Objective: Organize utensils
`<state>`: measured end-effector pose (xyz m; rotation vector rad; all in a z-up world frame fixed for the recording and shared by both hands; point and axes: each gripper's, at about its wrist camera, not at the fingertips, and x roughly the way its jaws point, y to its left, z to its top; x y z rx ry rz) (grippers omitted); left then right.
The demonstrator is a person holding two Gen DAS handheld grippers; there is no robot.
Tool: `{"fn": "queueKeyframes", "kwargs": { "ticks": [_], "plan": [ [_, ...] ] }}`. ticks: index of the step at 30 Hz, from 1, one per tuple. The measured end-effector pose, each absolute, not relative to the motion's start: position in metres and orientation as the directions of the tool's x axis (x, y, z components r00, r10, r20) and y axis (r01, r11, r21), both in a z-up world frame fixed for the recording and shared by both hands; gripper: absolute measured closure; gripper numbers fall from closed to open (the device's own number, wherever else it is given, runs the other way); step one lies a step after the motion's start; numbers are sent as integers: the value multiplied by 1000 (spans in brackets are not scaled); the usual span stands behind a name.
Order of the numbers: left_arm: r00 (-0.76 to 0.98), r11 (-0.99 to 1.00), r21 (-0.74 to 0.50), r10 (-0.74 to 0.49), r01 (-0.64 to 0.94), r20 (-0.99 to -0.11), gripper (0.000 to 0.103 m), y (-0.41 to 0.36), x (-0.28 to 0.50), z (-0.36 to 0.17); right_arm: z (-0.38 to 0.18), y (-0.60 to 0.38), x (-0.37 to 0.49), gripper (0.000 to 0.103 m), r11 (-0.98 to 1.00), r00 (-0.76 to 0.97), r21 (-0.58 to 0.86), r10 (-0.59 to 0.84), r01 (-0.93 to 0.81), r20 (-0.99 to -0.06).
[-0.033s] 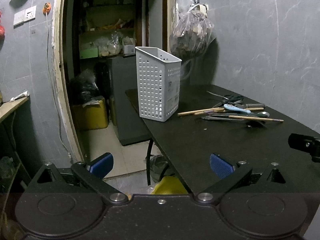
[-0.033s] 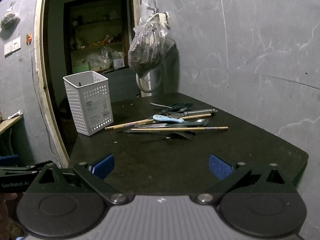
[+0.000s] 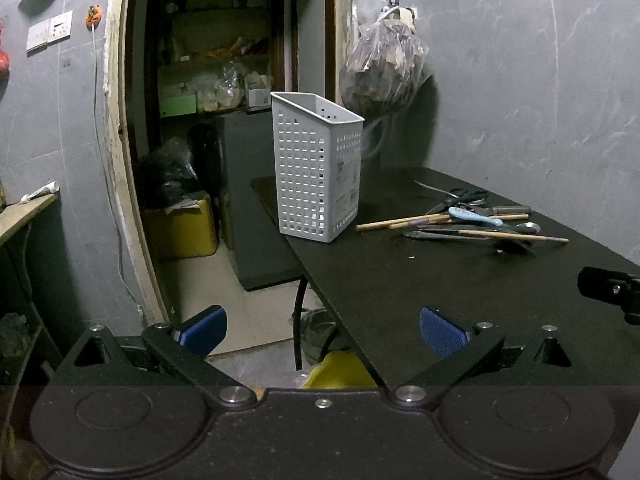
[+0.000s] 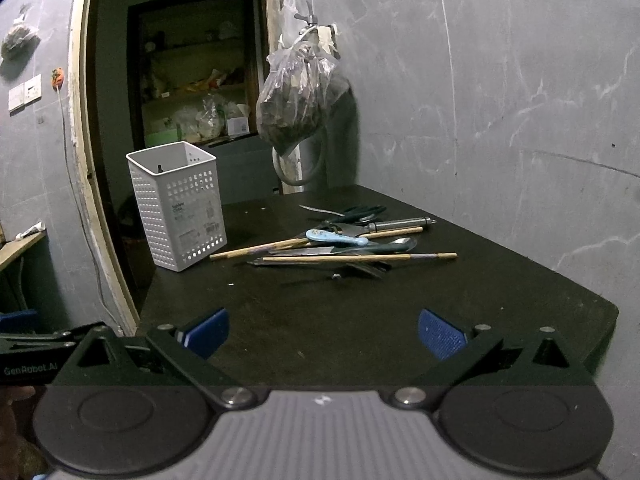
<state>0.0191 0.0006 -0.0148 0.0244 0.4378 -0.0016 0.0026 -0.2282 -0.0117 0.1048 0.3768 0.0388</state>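
Nothing of the sorting looks done yet, as far as the two views show; the white perforated plastic basket [image 4: 178, 204] stands upright near the left edge of the dark worktop [image 4: 360, 320], and from the right wrist view its inside shows no utensils, though the bottom is hidden; the loose pile of utensils [image 4: 340, 244] lies just beside it toward the wall, all flat on the surface; in that heap I can make out long wooden chopsticks [image 4: 356, 257], a pale blue plastic spoon [image 4: 336, 237], dark-handled scissors [image 4: 360, 211] at the back and a metal cylindrical tool [image 4: 400, 224], with other dark pieces too tangled to name; both tools hang back at the near edge; the left gripper [image 3: 322, 326] has its blue-padded fingers spread wide with nothing between them, partly off the worktop's side; the right gripper [image 4: 324, 330] is likewise wide apart and empty, facing the pile; every piece remains to be lifted and stood in the basket, so the job is, by my judgement, at its very start.
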Motion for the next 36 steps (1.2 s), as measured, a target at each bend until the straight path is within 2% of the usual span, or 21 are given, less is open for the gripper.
{"fn": "queueKeyframes", "kwargs": {
  "ticks": [12, 22, 25, 32, 36],
  "plan": [
    [903, 999, 38, 31, -17, -429, 1, -2, 54, -12, -16, -244, 24, 0, 987, 936, 162, 68, -11, -346],
    [901, 1000, 28, 3, 10, -435, 1, -3, 84, -10, -17, -255, 49, 0, 981, 936, 192, 90, -25, -341],
    [919, 1000, 28, 12, -1, -394, 1, 2, 98, -2, -18, -258, 58, 0, 978, 932, 208, 100, -27, -348],
    [978, 997, 70, 49, -35, -201, 1, 15, 147, 17, -15, -266, 70, 0, 975, 938, 220, 107, -34, -329],
    [981, 996, 86, 46, -31, -186, 1, 16, 189, 15, -14, -270, 78, 0, 978, 935, 207, 93, -21, -342]
  ]
}}
